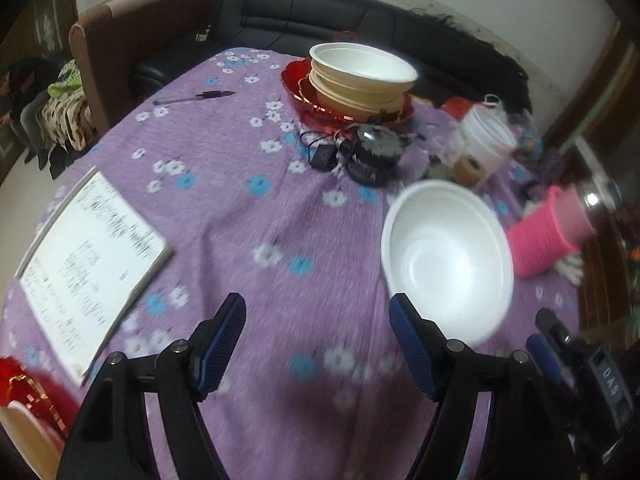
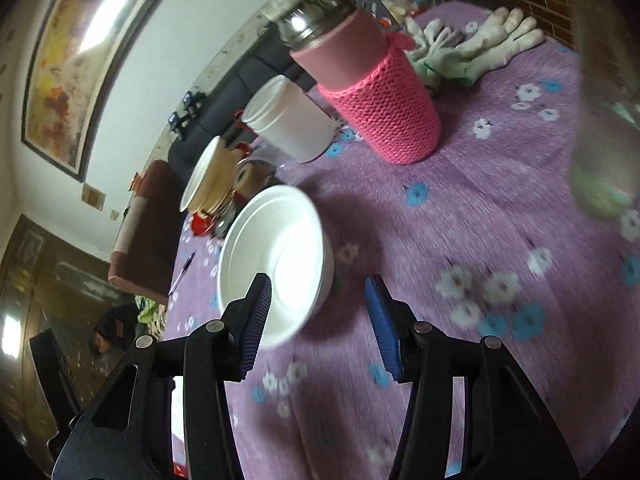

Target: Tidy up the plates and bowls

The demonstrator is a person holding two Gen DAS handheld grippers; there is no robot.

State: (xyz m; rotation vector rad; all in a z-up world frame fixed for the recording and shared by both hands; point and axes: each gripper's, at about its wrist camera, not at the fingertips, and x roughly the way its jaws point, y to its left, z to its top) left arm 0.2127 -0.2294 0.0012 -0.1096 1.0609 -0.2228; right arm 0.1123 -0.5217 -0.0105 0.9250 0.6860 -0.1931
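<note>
Here, a white bowl (image 2: 276, 260) sits alone on the purple-clothed table (image 2: 500, 208), just ahead of the right gripper (image 2: 318, 320), whose jaws stand spread and empty. The left gripper (image 1: 318, 344), jaws also spread, holds nothing. The bowl looks light, thin-walled and likely easy to crush; its near rim seems the best hold. A bowl stack (image 1: 362, 78) waits well apart.

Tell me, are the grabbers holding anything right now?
No. Both the left gripper and the right gripper are open and hold nothing; the white foam bowl sits free on the purple cloth.
</note>
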